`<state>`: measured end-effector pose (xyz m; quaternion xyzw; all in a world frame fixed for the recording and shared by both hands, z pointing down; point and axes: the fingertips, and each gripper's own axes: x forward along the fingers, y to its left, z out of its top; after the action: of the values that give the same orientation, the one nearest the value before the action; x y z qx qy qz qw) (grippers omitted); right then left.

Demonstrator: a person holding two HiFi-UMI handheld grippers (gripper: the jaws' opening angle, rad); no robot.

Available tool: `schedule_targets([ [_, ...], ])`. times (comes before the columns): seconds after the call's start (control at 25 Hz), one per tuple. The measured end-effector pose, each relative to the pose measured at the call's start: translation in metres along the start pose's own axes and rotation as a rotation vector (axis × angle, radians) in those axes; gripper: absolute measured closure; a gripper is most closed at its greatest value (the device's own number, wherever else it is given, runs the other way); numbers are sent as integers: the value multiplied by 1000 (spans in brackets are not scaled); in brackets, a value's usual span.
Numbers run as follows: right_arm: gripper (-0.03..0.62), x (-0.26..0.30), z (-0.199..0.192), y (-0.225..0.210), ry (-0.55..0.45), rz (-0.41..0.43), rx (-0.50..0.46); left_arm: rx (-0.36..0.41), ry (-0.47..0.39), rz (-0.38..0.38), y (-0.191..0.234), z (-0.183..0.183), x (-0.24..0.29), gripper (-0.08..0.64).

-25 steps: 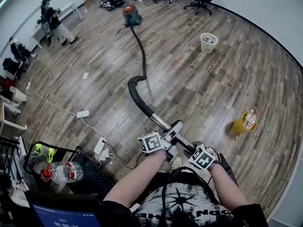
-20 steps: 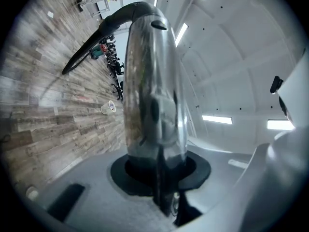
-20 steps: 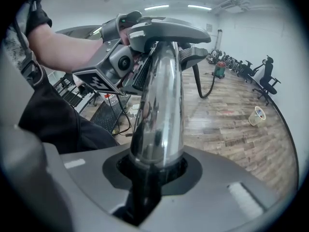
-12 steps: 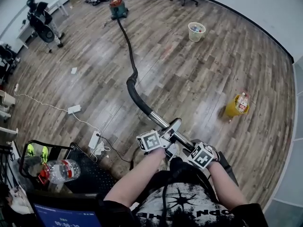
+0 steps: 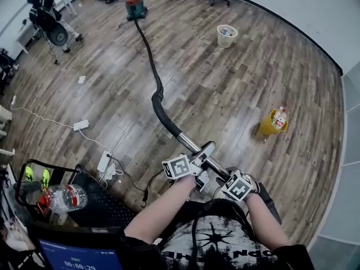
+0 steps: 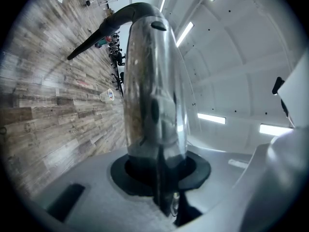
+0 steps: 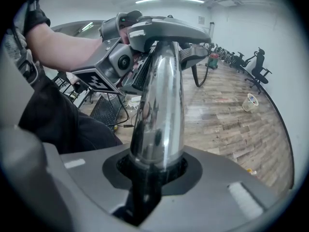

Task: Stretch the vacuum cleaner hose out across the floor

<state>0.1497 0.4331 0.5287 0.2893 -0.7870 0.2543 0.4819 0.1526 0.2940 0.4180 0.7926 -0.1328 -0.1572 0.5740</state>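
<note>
- Head view: the vacuum cleaner (image 5: pixel 135 7) stands near the far edge of the floor (image 5: pixel 236 89), close to its far left corner.
- Head view: the vacuum cleaner hose (image 5: pixel 147 55) runs from the machine along the floor boards toward the person. It lies nearly straight, with one kink (image 5: pixel 157 97) about midway, where it lifts off the floor.
- Head view: past the kink the hose joins a chrome tube (image 5: pixel 191 145), which slants up to the two grippers.
- Head view: the left gripper (image 5: pixel 203 155) holds the tube higher along its length. The right gripper (image 5: pixel 226 178) holds it just behind, nearer the person's body.
- Head view: a white basket (image 5: pixel 226 36) stands toward the far right of the floor and a yellow bin (image 5: pixel 270 124) near its right edge, both well apart from the hose. A white cable with a power strip (image 5: pixel 104 162) lies toward the left edge. A black cart (image 5: pixel 84 207) carrying a plastic bottle (image 5: pixel 59 198) stands at the near left corner.
- Left gripper view: the grey fingers (image 6: pixel 72 187) of the left gripper (image 6: pixel 157 178) are closed on the chrome tube (image 6: pixel 154 91), which fills the middle. Beyond it the black hose (image 6: pixel 91 42) tapers away over the floor (image 6: pixel 43 115).
- Right gripper view: the fingers (image 7: pixel 231 178) of the right gripper (image 7: pixel 154 173) are clamped on the chrome tube (image 7: pixel 159 110) in the same way. The left gripper (image 7: pixel 120 57) shows further up the tube. The vacuum cleaner (image 7: pixel 213 61) stands far off on the floor (image 7: pixel 227 115).
</note>
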Motion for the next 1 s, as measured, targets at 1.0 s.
schedule_targets([
  [1.0,506,-66,-212,-69,-32,-53,-1,29,24,83,-5,-192,141,474],
])
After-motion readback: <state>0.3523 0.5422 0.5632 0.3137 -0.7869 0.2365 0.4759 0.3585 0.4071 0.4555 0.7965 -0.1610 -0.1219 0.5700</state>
